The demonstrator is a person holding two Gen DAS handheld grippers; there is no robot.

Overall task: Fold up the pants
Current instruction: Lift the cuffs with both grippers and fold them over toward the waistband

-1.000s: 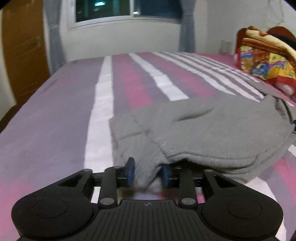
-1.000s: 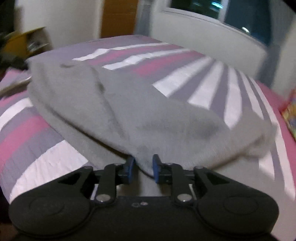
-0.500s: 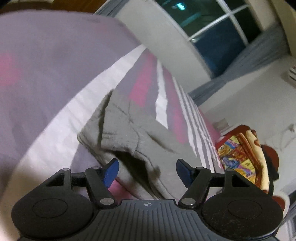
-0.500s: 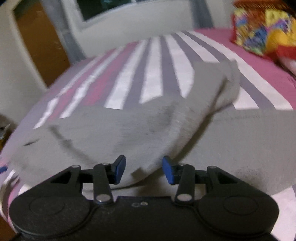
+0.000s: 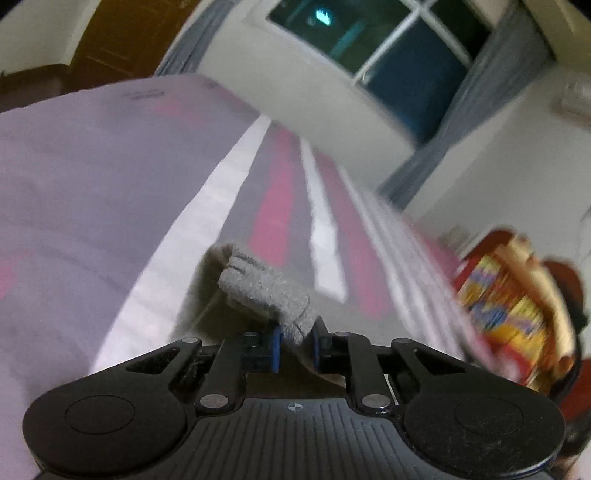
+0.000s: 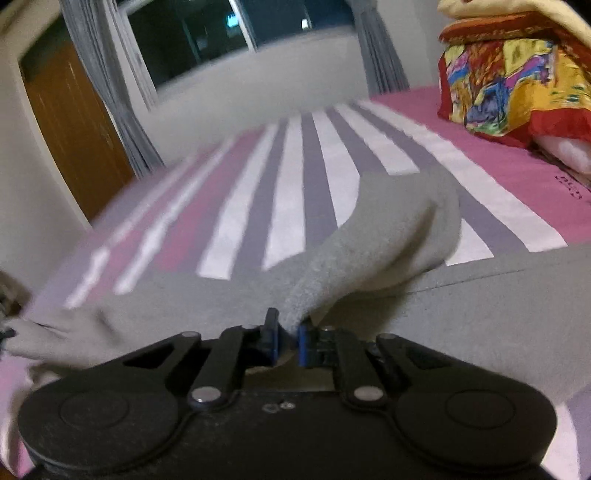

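Left wrist view: blurred w/ motion and tilted, so most of the pants (image 5: 266, 291) are hidden below the left gripper (image 5: 294, 341); only a bunched grey corner shows, rising from between the blue pads. Left gripper is clamped on that corner, pads pressing the cloth from both sides. Bed (image 5: 110, 206) runs away at a slant, its far edge smeared. At right, a bright patterned blanket (image 5: 506, 306) is streaked by blur and cut off by the frame edge.

Right wrist view: right gripper (image 6: 287, 341) is clamped on a narrow fold of pants (image 6: 388, 243), cloth pinched tight between the blue pads. Fold lifts up and arcs to the right, hiding part of the stripes behind it. Rest of pants lie flat on the bed (image 6: 517, 184) at left and right, near edges cut off by the black gripper body. Far-left edge is too dark and blurred to read.

Room: window (image 6: 207, 33) dark, grey curtains either side, pale wall below it, brown door (image 6: 70, 122) at left. Blanket (image 6: 509, 77) sits folded at the bed's far right corner.

Textures: pants are soft, fuzzy grey knit, thick at the folds. Bed sheet is smooth, w/ pink, purple-grey and white stripes. Blanket is red, yellow, blue patchwork print.
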